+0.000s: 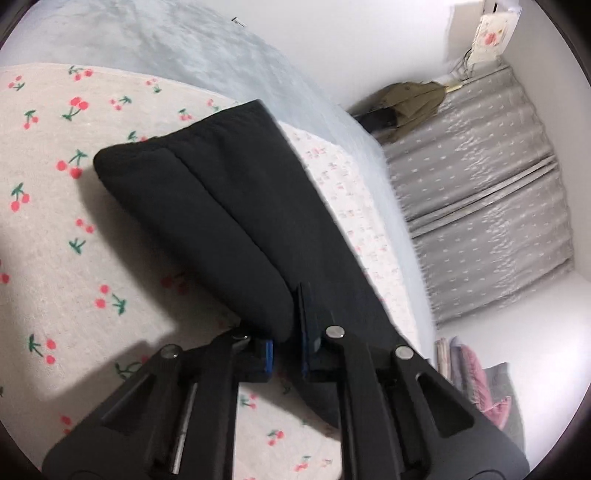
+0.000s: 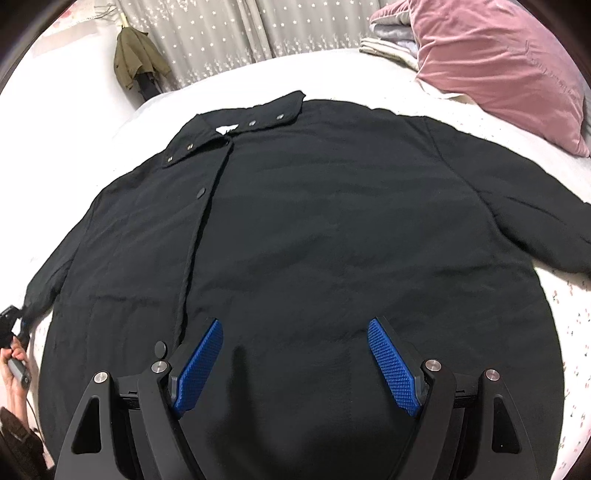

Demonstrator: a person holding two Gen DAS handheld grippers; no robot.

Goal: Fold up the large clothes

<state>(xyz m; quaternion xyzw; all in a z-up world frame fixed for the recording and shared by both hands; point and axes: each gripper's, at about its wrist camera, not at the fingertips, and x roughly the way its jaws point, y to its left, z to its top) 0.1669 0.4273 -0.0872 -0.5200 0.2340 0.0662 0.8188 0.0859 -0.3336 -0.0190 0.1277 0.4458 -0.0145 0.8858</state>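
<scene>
Slippage is our main worry: our left tool (image 1: 286, 354) is clamped on the sleeve cuff (image 1: 258, 295) of the black jacket (image 2: 295, 240), and the padded fabric is thick, so a pull toward the body could drag it out of the narrow grip or shift the whole garment. Our right tool (image 2: 295, 363) hovers spread wide over the hem, holding nothing. The jacket lies flat, front up, on the bed (image 2: 480, 122), long axis running from hem near us to collar (image 2: 236, 129) pointing toward the curtain (image 2: 258, 29)
</scene>
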